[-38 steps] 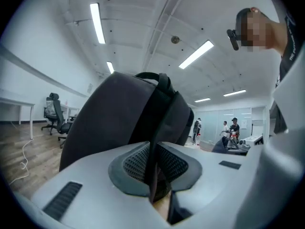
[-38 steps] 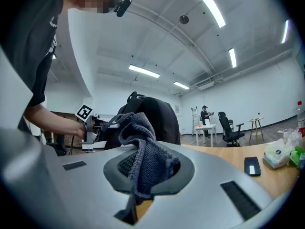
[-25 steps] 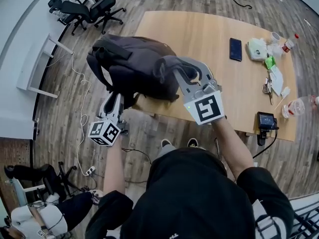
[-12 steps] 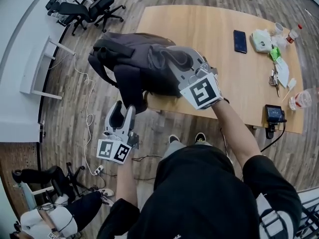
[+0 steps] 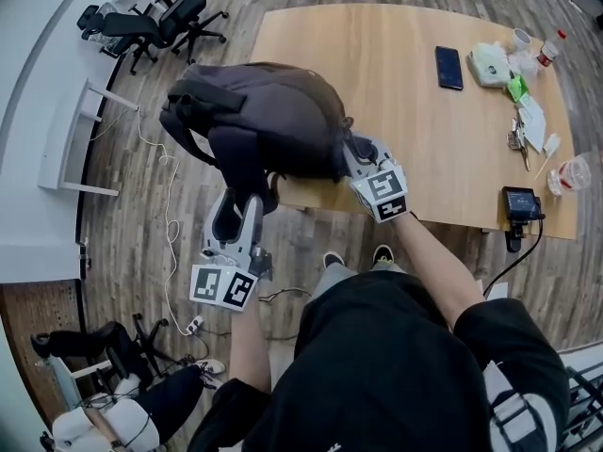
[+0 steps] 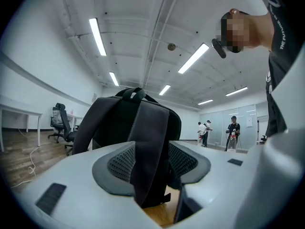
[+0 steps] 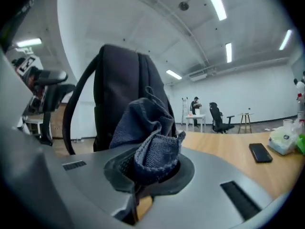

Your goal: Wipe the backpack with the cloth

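A dark grey backpack [image 5: 264,121] stands on the near left corner of the wooden table [image 5: 405,92]. One shoulder strap [image 6: 150,147] hangs over the table edge. My left gripper [image 5: 236,217] is just below that edge and points at the strap. Its jaws have just been opening and now stand open, with the strap hanging between them and not pinched. My right gripper [image 5: 356,153] is low at the backpack's right side, shut on a crumpled blue-grey cloth [image 7: 152,142]. The cloth lies against the backpack [image 7: 119,94].
On the table's right part lie a black phone [image 5: 447,67], a white packet [image 5: 490,64], keys and a plastic bottle [image 5: 570,172]. A dark device [image 5: 521,205] sits at the near edge. Office chairs [image 5: 151,22] and a floor cable [image 5: 165,205] are to the left.
The right gripper has dropped from the backpack's top down its right side with the cloth. The left gripper has let go of the strap and pulled back toward the person.
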`<act>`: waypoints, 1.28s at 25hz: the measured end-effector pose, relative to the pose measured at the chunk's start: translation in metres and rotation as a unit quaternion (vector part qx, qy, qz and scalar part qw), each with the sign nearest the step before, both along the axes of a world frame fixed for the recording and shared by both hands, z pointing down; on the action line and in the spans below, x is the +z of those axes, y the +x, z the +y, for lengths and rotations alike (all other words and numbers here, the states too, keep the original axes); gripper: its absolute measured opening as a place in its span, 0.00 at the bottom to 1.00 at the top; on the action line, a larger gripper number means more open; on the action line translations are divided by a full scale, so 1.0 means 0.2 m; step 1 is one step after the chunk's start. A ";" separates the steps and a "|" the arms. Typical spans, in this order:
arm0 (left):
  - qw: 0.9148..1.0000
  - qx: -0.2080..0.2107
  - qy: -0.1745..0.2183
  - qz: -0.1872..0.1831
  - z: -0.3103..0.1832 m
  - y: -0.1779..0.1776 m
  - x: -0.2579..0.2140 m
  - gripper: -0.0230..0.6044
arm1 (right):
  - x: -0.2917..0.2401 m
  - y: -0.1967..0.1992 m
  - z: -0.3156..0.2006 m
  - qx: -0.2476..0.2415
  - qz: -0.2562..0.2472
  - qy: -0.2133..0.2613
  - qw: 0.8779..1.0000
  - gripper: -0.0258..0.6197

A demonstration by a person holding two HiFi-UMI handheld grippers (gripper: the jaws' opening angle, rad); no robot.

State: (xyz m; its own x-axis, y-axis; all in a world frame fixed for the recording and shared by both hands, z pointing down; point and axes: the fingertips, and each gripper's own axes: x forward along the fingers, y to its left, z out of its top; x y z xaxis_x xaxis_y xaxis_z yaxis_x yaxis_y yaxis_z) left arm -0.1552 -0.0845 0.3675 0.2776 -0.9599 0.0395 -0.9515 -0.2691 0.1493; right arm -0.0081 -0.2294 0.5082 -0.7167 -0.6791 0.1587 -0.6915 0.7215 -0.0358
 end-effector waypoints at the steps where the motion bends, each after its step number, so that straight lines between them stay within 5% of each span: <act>1: 1.000 -0.003 0.000 0.005 -0.01 0.00 0.00 0.38 | 0.14 0.00 0.01 -0.001 0.030 -0.038 0.999 0.09; 3: 1.000 -0.008 -0.001 0.011 -0.01 0.00 0.00 0.38 | 0.42 -0.02 0.05 0.002 0.055 -0.119 0.991 0.09; 5: 1.000 -0.008 -0.003 0.011 -0.01 0.01 0.00 0.38 | 0.53 0.00 0.06 0.026 0.014 -0.171 0.985 0.09; 11: 1.000 0.004 -0.004 -0.003 -0.04 0.06 -0.01 0.38 | 0.13 -0.02 0.06 0.069 -0.127 -0.151 0.978 0.09; 14: 1.000 0.001 -0.001 0.010 -0.05 0.07 0.00 0.38 | -0.39 -0.04 0.10 0.040 -0.179 -0.039 0.982 0.09; 19: 1.000 0.007 -0.002 0.018 -0.06 0.12 0.02 0.38 | -1.03 -0.09 0.15 0.001 -0.149 0.139 0.979 0.09; 23: 1.000 0.010 -0.004 0.019 -0.04 0.15 0.02 0.38 | -1.11 -0.13 0.10 0.011 -0.062 0.212 0.975 0.09; 25: 1.000 0.013 -0.006 0.018 -0.03 0.15 0.03 0.38 | -1.05 -0.11 -0.01 0.047 -0.057 0.222 0.972 0.09; 28: 1.000 0.014 -0.009 0.023 -0.01 0.15 0.03 0.38 | -0.85 0.01 -0.16 0.104 -0.067 0.191 0.974 0.09; 32: 1.000 0.005 -0.007 0.026 0.02 0.12 0.01 0.38 | -0.25 0.04 -0.23 0.104 -0.045 0.005 0.994 0.09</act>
